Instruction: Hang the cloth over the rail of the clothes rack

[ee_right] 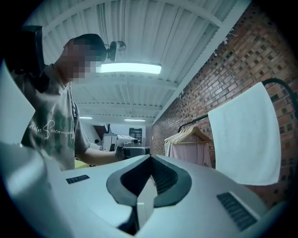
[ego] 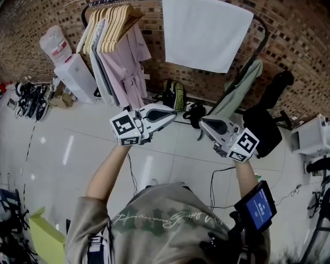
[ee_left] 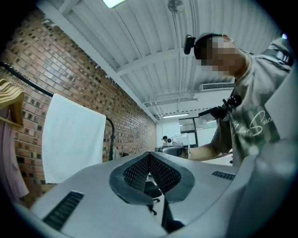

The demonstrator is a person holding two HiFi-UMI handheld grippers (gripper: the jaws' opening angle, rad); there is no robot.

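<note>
The cloth point(ego: 203, 33) hangs draped over the rail point(ee_left: 32, 85), right of the hangers point(ego: 111, 26). Below the cloth, the left gripper point(ego: 172, 117) and right gripper point(ego: 202, 124) are both clenched on nothing, their tips near each other and seemingly apart.

White cloth point(ego: 205, 32), pink robe point(ego: 128, 67), brown-and-tan speckled brick wall point(ego: 41, 13)

**Cloth** point(ego: 203, 33): a plain white rectangle draped over the rail point(ee_left: 32, 86) of the clothes rack point(ego: 259, 44). It hangs flat and smooth, and its lower edge is free and slightly slanted. It sits at the rail's right end in the head view, just beside the corner where the dark tube bends down into the upright.
</note>
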